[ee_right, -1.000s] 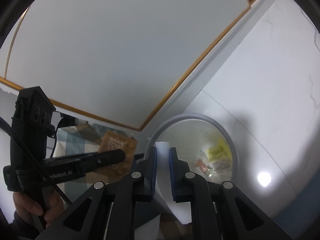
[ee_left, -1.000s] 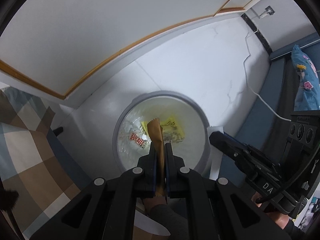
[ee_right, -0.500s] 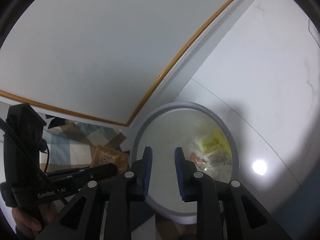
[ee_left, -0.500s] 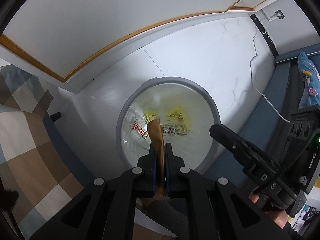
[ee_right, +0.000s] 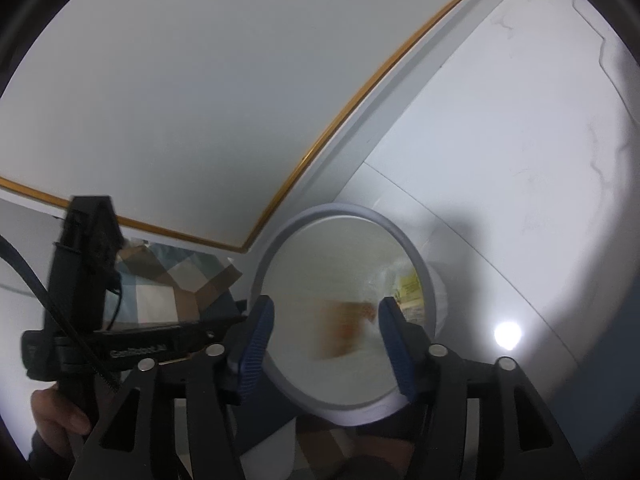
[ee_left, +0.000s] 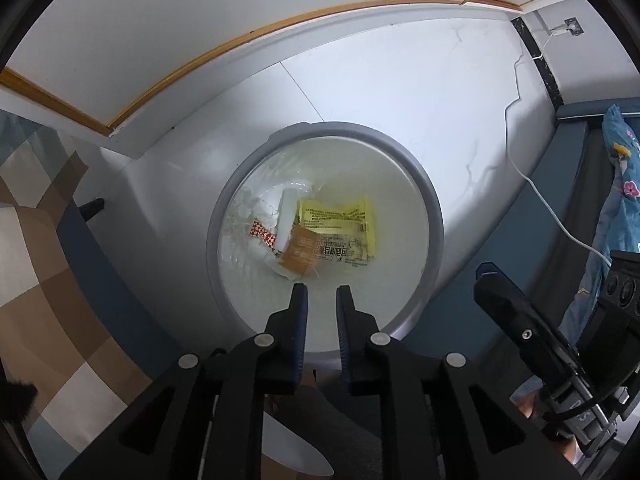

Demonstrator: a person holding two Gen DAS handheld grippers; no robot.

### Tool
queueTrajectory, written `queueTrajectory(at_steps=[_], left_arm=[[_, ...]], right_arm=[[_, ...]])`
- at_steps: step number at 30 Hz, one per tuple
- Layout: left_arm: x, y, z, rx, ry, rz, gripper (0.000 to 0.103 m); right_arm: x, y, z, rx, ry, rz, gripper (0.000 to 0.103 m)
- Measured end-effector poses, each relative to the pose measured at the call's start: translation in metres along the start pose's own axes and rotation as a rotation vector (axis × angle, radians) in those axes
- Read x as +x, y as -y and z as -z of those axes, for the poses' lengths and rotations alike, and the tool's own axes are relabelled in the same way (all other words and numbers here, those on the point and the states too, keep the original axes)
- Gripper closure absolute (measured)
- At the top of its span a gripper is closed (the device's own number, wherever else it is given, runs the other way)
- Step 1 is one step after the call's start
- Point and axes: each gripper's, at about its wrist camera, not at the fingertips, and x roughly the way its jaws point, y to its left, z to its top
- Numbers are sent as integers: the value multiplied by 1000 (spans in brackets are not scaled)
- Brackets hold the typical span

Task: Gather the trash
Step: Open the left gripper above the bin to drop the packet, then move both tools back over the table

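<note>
A round grey-rimmed trash bin (ee_left: 434, 216) with a clear liner stands on the white floor. Inside lie a brown wrapper (ee_left: 298, 254), a yellow packet (ee_left: 340, 220), a red-checked wrapper (ee_left: 262, 232) and a white piece (ee_left: 286, 216). My left gripper (ee_left: 322, 294) hangs over the bin's near rim, slightly open and empty. My right gripper (ee_right: 326, 332) is wide open and empty above the bin (ee_right: 280, 248); the brown wrapper (ee_right: 344, 328) shows blurred between its fingers, inside the bin.
A checked brown and blue cloth (ee_left: 36, 248) lies to the left. A white cable (ee_left: 532, 184) runs over the floor at the right, beside blue furniture (ee_left: 576, 168). A wall with a gold trim line (ee_left: 240, 44) stands behind the bin.
My left gripper has opened and the brown wrapper has dropped into the bin. My right gripper has opened wide; the white piece it held is gone from its fingers.
</note>
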Motion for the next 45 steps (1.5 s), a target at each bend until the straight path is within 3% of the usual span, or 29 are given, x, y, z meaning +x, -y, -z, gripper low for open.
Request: queueTrajectory(at_steps=[4,8,17,27,30,39,41,45], left_arm=[[-7,1,2,5,31,-7,71],[-16,2,6,13,67,-29,63],[-48,4,21,58,156,-82,61],[-122,4,54,30,351,-117,59],[-143,3,69,22,411,-118,49],[-198,-8,118,-9,593,-176,46],[-208,-14,128,-29,626,-179,38],[-232,-34,156,-77,718,-180,33]], right_arm=[[-6,1,-1,-3,8,4,46],[-11,0,0,-5,12,11,43],[-23,-7,0,10,11,22,37],[-73,-41,-4,-61,87,18,34],[-88,-51,1,-79,110,22,33],[-134,-98,21,-201,200,53,31],[-141,-107,24,-226,219,70,31],[-158,-132,35,-273,263,95,30]])
